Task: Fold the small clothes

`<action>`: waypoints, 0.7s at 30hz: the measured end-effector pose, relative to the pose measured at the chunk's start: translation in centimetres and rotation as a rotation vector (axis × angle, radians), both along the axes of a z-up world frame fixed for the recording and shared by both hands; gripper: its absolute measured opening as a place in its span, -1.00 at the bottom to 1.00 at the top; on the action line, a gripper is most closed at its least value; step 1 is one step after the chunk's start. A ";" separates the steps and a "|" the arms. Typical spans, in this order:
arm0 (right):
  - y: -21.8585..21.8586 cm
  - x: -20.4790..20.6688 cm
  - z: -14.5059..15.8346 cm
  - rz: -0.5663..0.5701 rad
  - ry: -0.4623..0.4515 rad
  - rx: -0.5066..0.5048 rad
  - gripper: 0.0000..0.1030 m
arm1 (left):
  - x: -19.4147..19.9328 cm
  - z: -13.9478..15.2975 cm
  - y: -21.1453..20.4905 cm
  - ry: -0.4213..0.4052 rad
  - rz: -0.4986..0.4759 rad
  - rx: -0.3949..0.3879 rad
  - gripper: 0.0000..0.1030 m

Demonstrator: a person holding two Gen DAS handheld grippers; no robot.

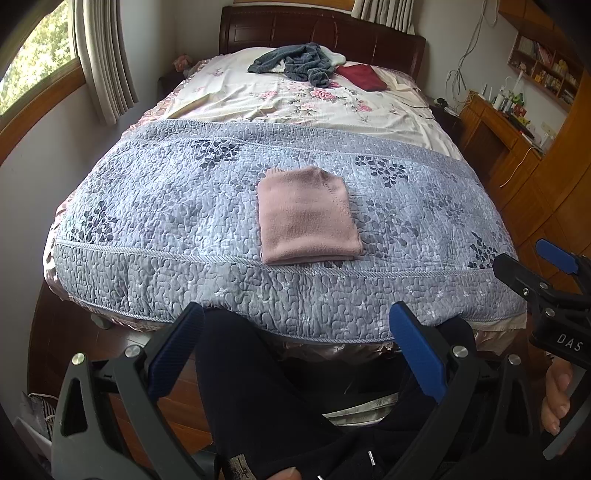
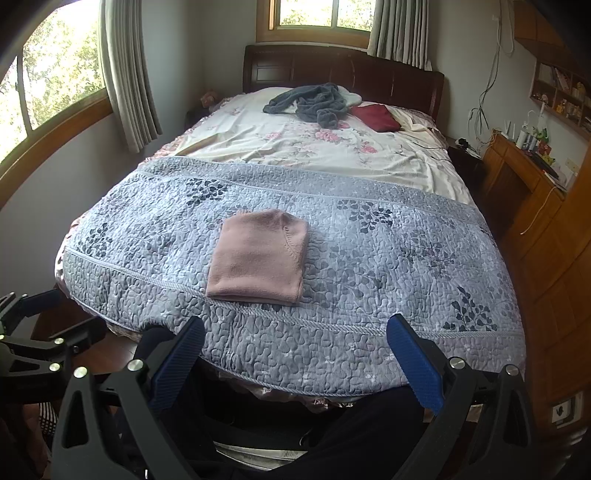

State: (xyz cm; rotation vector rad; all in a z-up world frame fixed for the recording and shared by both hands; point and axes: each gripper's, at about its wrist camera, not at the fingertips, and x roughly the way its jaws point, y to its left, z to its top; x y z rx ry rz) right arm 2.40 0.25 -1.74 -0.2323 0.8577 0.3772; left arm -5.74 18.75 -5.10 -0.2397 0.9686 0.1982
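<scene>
Folded pink garment (image 1: 308, 216) lies on the quilt (image 1: 184, 206); left gripper (image 1: 303, 354) and right gripper (image 2: 295, 362) hover off its near edge, jaws wide, empty.

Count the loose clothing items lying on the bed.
3: a folded pink knit garment on the grey quilted bedspread; a crumpled grey garment and a dark red one near the headboard. More may hide underneath.

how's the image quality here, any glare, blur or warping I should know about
Left wrist: strong fisheye bending, dark corners, pink folded garment sharp, window overexposed. Right wrist: same bending, both windows blown out, soft daylight, quilt crisp, no noticeable motion blur.
</scene>
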 end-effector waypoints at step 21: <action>-0.1 0.0 -0.1 -0.001 0.002 0.003 0.92 | -0.1 0.0 -0.1 0.001 0.000 0.001 0.93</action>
